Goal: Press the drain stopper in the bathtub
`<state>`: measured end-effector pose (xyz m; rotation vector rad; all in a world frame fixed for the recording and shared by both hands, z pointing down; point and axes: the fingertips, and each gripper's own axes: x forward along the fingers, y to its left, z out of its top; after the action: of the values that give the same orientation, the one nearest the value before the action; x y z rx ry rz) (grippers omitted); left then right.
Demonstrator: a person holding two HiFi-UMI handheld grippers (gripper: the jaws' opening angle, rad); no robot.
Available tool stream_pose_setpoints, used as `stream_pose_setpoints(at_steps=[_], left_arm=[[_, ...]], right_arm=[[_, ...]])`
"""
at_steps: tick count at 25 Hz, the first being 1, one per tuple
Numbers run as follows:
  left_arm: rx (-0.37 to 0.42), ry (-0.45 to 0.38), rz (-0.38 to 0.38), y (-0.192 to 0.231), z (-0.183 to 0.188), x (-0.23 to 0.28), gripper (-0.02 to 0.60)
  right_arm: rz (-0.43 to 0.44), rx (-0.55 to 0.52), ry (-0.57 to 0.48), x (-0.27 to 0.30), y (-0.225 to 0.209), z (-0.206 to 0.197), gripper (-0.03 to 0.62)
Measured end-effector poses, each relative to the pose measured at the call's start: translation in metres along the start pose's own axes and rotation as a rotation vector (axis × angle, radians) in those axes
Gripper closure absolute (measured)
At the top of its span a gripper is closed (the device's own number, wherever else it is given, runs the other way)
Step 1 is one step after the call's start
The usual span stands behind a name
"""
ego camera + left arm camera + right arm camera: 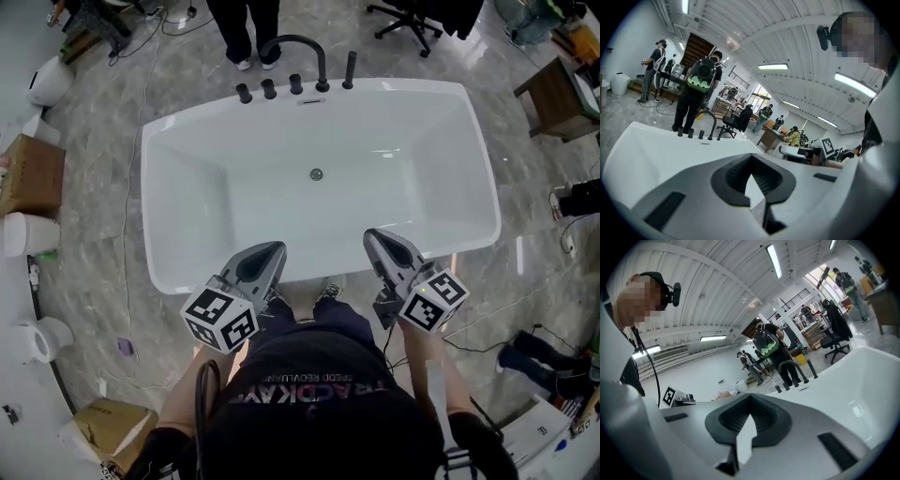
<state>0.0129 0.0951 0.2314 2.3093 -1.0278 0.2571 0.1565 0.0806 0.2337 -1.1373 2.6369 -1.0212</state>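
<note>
A white bathtub [187, 141] lies below me, empty, and its small round metal drain stopper [316, 173] sits in the middle of the floor. A black arched faucet [305, 47] with several black handles stands on the far rim. My left gripper [275, 247] hovers above the near rim, left of centre, jaws shut on nothing. My right gripper [372, 234] hangs level with it to the right, also shut and empty. Both are well short of the stopper. The left gripper view shows the shut left gripper [751, 155] and the tub rim [656, 150]; the right gripper view shows the right gripper [750, 395] and the faucet [787, 366].
A person [246, 28] stands just behind the faucet. Cardboard boxes [33, 173] and white fixtures line the left side. A wooden table [562, 94] and an office chair [412, 19] are at the far right. Cables run over the marble floor.
</note>
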Motion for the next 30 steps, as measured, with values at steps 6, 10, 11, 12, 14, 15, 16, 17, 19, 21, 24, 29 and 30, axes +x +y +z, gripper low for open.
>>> stream_pose_setpoints(at_steps=[6,10,11,12,14,15,16,17,19,21,24,29,30], left_arm=[[0.030,0.009,-0.081,0.022,0.009,-0.019,0.575],[0.038,0.020,-0.129,0.042,0.012,-0.030,0.575],[0.038,0.026,-0.141,0.046,0.012,-0.032,0.575],[0.038,0.032,-0.152,0.050,0.012,-0.033,0.575],[0.037,0.045,-0.174,0.056,0.012,-0.035,0.575],[0.038,0.052,-0.184,0.058,0.012,-0.037,0.575],[0.040,0.056,-0.192,0.061,0.012,-0.038,0.575],[0.045,0.059,-0.197,0.065,0.013,-0.038,0.575],[0.053,0.060,-0.195,0.073,0.013,-0.039,0.575],[0.049,0.054,-0.187,0.077,0.012,-0.038,0.575],[0.042,0.041,-0.172,0.075,0.012,-0.033,0.575],[0.013,0.019,-0.085,0.076,0.009,-0.021,0.575],[-0.001,0.015,-0.065,0.077,0.009,-0.019,0.575]], right_arm=[[-0.073,-0.009,-0.059,0.019,0.025,0.000,0.583],[-0.117,-0.020,-0.086,0.037,0.041,-0.002,0.583],[-0.130,-0.019,-0.092,0.039,0.043,-0.003,0.583],[-0.143,-0.019,-0.096,0.042,0.045,-0.003,0.583],[-0.168,-0.020,-0.098,0.045,0.050,-0.006,0.583],[-0.180,-0.022,-0.097,0.047,0.052,-0.007,0.583],[-0.188,-0.025,-0.096,0.049,0.054,-0.009,0.583],[-0.192,-0.028,-0.095,0.052,0.056,-0.010,0.583],[-0.189,-0.034,-0.093,0.060,0.058,-0.013,0.583],[-0.181,-0.036,-0.084,0.064,0.058,-0.017,0.583],[-0.167,-0.041,-0.070,0.065,0.049,-0.015,0.583],[-0.095,-0.070,-0.005,0.075,0.028,-0.006,0.583],[-0.082,-0.076,0.015,0.078,0.024,-0.005,0.583]])
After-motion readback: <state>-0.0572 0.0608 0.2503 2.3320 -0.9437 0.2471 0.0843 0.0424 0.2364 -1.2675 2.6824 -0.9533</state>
